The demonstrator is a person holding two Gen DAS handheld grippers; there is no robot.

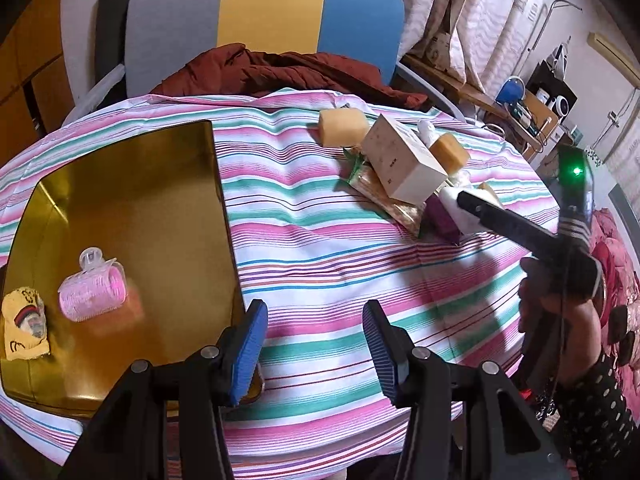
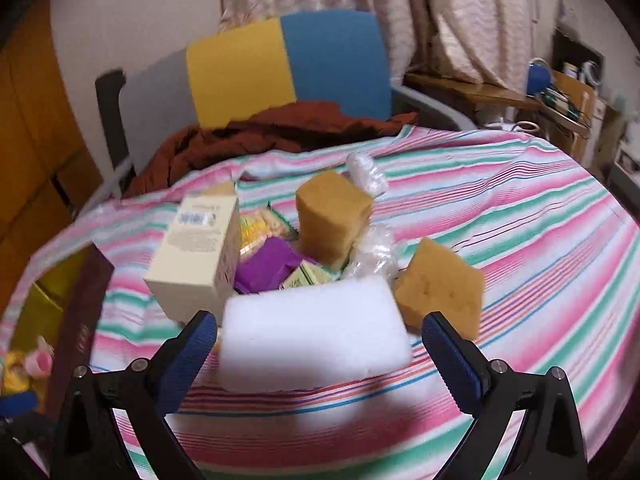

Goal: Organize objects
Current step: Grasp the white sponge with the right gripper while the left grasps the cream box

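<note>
A gold tin tray point(image 1: 132, 184) lies on the striped cloth at left, holding a pink hair roller point(image 1: 92, 292) and a yellow cloth item point(image 1: 26, 324). My left gripper point(image 1: 316, 352) is open and empty over the cloth beside the tray. A pile lies at right: a cream box point(image 1: 404, 160), tan sponges point(image 1: 344, 128), a purple packet point(image 1: 440, 216). My right gripper point(image 2: 320, 348) is open, its pads either side of a white foam block point(image 2: 312, 336). The box point(image 2: 196, 256), two sponges point(image 2: 332, 220) and the purple packet point(image 2: 268, 268) lie just beyond it.
A chair point(image 1: 272, 20) with a grey, yellow and blue back stands behind the table, a rust-red garment point(image 1: 280, 72) draped on it. A cluttered desk point(image 1: 532, 108) stands at far right. The tray's dark wall point(image 2: 80, 312) stands at the left of the right wrist view.
</note>
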